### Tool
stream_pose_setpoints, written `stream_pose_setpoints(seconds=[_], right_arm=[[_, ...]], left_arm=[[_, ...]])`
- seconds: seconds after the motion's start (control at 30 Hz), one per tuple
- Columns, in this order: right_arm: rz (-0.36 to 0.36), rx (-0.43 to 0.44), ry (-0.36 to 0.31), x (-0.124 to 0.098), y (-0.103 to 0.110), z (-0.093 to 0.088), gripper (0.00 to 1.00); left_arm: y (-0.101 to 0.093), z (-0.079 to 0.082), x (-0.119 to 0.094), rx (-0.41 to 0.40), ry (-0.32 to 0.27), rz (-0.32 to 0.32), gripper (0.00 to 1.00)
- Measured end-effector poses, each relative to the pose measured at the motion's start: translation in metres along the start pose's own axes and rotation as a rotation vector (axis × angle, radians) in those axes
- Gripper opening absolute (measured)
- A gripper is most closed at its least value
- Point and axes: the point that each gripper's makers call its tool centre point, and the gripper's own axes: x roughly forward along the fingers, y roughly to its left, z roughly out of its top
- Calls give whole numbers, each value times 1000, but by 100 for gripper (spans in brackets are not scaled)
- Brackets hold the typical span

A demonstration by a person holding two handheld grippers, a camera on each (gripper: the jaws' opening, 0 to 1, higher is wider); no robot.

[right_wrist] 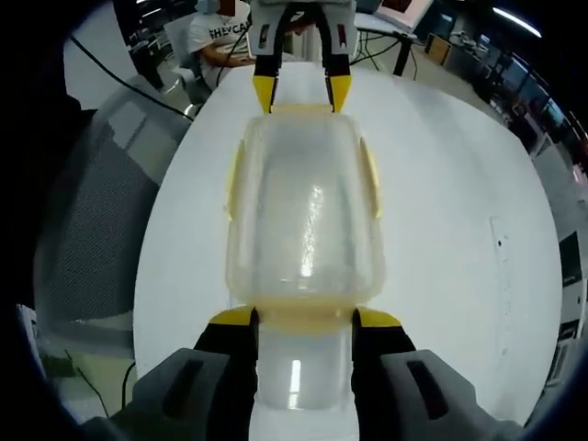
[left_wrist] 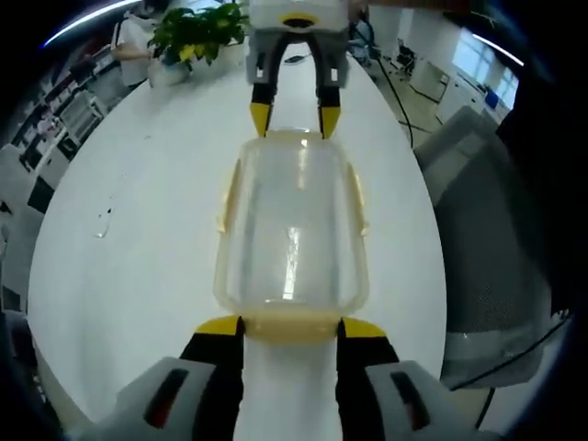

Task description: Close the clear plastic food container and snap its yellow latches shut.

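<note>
A clear plastic food container (left_wrist: 292, 220) (right_wrist: 305, 211) lies lengthwise on the white table (left_wrist: 119, 239) (right_wrist: 441, 230) with its lid on. Pale yellow latches run along its long sides (left_wrist: 230, 193) (right_wrist: 370, 179). My left gripper (left_wrist: 292, 328) is open at the near end, its yellow tips flanking the end latch (left_wrist: 290, 326). My right gripper (right_wrist: 303, 319) is open at the opposite end, straddling that end's latch (right_wrist: 303, 317). Each gripper faces the other across the container: the right gripper (left_wrist: 294, 115) and the left gripper (right_wrist: 300, 92).
A potted plant (left_wrist: 197, 37) stands at the table's far end, with a person (left_wrist: 133, 41) beside it. A grey mesh chair (left_wrist: 487, 239) (right_wrist: 101, 230) sits close to the table edge. Another person (right_wrist: 216, 37) sits beyond the table. Desks and cables lie further back.
</note>
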Motion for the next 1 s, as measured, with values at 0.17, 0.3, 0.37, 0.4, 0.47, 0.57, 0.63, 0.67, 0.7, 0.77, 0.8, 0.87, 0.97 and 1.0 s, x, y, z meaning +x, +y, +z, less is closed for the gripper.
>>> stream_pose_setpoints(seconds=[0.17, 0.3, 0.37, 0.4, 0.47, 0.57, 0.63, 0.67, 0.7, 0.77, 0.8, 0.87, 0.97, 1.0], right_arm=[[3, 3, 1, -3, 1, -13, 36], [1, 0, -3, -9, 0, -22, 37], [1, -1, -5, -9, 2, -27, 37], [2, -2, -3, -9, 2, -29, 37], [1, -5, -2, -10, 3, -32, 37], [-10, -11, -4, -13, 1, -38, 37], [-6, -13, -3, -14, 2, -44, 37], [-4, -13, -1, -14, 3, -46, 37], [-5, -16, 1, -14, 3, -50, 37], [-2, -14, -3, -16, 2, -56, 37], [-1, -15, -3, -17, 2, -58, 37], [0, -15, -2, -19, 1, -63, 37], [5, -17, 1, -21, 1, -69, 37], [5, -19, 2, -22, 1, -71, 37]], left_arm=[[-2, 12, 4, 6, -6, 5, 33], [-3, 21, 9, -1, -10, 9, 33], [-4, 25, 12, -5, -8, 7, 33], [-5, 26, 13, -4, -8, 7, 33], [-7, 30, 15, -5, -3, 8, 33], [-7, 35, 21, -11, 8, 22, 33], [-8, 38, 25, -18, 13, 18, 33], [-8, 40, 27, -17, 12, 17, 33], [-9, 42, 28, -17, 12, 17, 33], [-10, 47, 31, -18, 11, 17, 33], [-10, 50, 33, -20, 9, 16, 33], [-10, 55, 36, -25, 3, 14, 33], [-11, 61, 39, -27, 0, 10, 33], [-10, 63, 39, -28, -1, 9, 33]])
